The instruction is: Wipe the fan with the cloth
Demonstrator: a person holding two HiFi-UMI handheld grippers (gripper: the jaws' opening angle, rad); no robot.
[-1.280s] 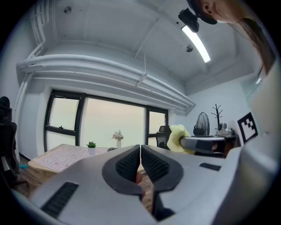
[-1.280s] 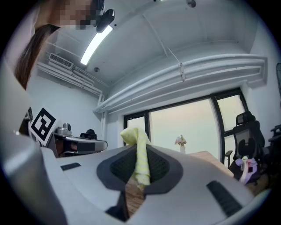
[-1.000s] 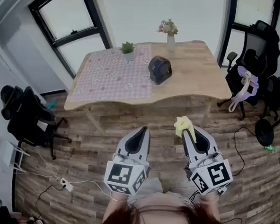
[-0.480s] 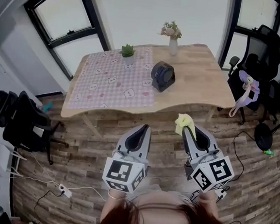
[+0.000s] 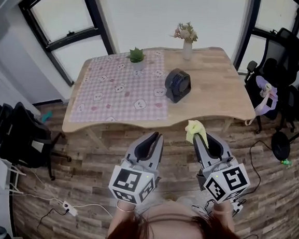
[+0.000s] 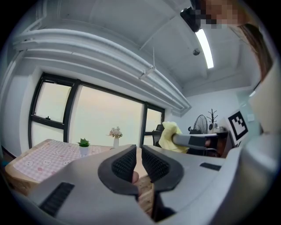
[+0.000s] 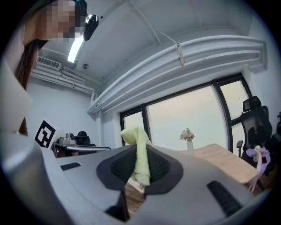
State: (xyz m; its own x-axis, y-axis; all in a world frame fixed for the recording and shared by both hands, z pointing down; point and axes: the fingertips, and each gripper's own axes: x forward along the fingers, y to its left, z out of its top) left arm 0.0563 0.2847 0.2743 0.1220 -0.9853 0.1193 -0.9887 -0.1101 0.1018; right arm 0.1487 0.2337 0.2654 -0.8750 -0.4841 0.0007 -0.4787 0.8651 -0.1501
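A dark round fan (image 5: 177, 85) stands on the wooden table (image 5: 215, 80), at the edge of a pink checked tablecloth (image 5: 115, 90). Both grippers are held level over the floor, short of the table's near edge. My right gripper (image 5: 197, 140) is shut on a yellow cloth (image 5: 194, 129), which sticks up from between its pads. In the right gripper view the cloth (image 7: 139, 154) hangs pinched in the right gripper (image 7: 140, 169). My left gripper (image 5: 155, 138) is shut with nothing in it. The left gripper (image 6: 139, 161) hides the fan in its own view, and the cloth (image 6: 167, 135) shows at the right.
A small potted plant (image 5: 137, 55) and a vase of flowers (image 5: 187, 41) stand at the table's far side. Office chairs (image 5: 279, 65) crowd the right, another black chair (image 5: 18, 131) the left. A power strip with cables (image 5: 69, 206) lies on the plank floor.
Both grippers have been carried toward the table; the table and fan now sit lower and nearer in the head view. The cloth stays pinched in the right gripper.
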